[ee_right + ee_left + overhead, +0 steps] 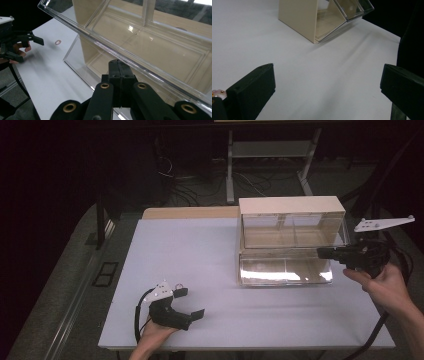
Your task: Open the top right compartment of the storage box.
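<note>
- One white rectangular tabletop (200, 270) spans the high view, carrying everything in hand.
- On its far right part stands a beige box-shaped bin with a tilted-out clear plastic drawer (285, 270); the clear front leans toward the person, its lower edge near the table. In the left gripper view the same bin (298, 18) sits well ahead, apart from the jaws.
- The right gripper (325, 253), black and held in the person's right hand (385, 285), points in from the right at the drawer's right end. In its own view the right gripper (119, 65) has its two jaws pressed flat together, with nothing seen between them; the tips lie right at the drawer's clear upper rim (105, 47), and whether they touch it cannot be told.
- The left gripper (191, 302), black with a grey three-cornered plate, rests low at the near left of the table in the left hand (152, 340), well apart from the bin. Its jaws stand wide apart, empty, with bare tabletop between them.
- A small ring-like object (58, 42) lies on the table just beyond the left gripper.
</note>
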A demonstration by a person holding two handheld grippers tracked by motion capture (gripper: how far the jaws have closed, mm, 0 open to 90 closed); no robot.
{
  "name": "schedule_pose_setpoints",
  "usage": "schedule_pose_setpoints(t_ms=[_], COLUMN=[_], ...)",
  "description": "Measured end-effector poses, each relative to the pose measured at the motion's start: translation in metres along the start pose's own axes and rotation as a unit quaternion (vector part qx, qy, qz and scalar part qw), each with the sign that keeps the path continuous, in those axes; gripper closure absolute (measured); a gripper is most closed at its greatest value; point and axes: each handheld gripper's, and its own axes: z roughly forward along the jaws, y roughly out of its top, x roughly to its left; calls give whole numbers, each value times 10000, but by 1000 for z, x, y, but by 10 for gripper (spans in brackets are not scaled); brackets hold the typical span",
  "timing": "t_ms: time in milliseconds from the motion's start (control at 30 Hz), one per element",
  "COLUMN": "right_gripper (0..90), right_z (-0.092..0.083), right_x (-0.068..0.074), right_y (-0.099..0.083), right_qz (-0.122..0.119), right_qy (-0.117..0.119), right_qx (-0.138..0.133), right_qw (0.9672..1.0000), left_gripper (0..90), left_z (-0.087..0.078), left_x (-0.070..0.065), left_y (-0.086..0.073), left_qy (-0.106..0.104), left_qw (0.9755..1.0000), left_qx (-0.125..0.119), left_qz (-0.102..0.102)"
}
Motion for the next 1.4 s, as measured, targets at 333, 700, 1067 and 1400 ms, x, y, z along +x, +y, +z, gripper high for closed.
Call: schedule_pose_setpoints(t_ms=[333, 700, 1067, 1400], right_gripper=[895, 895, 895, 895], right_z=[-8, -23, -26, -31], right_x=[1, 3, 4, 2], right_y=[8, 32, 48, 60], right_qz=[-55, -126, -209, -223], right_qy=[34, 155, 213, 253], right_qx=[-109, -48, 64, 77], right_qw=[9999, 9998, 9995, 9994], left_gripper=[0, 0, 0, 0], left_z=[0, -1, -1, -1], left_x=[0, 0, 0, 0], left_y=[0, 0, 0, 0], left_qy=[3, -3, -7, -4], left_qw=[10000, 10000, 10000, 10000], left_qx=[-6, 24, 2, 11], left_qz=[7, 22, 30, 14])
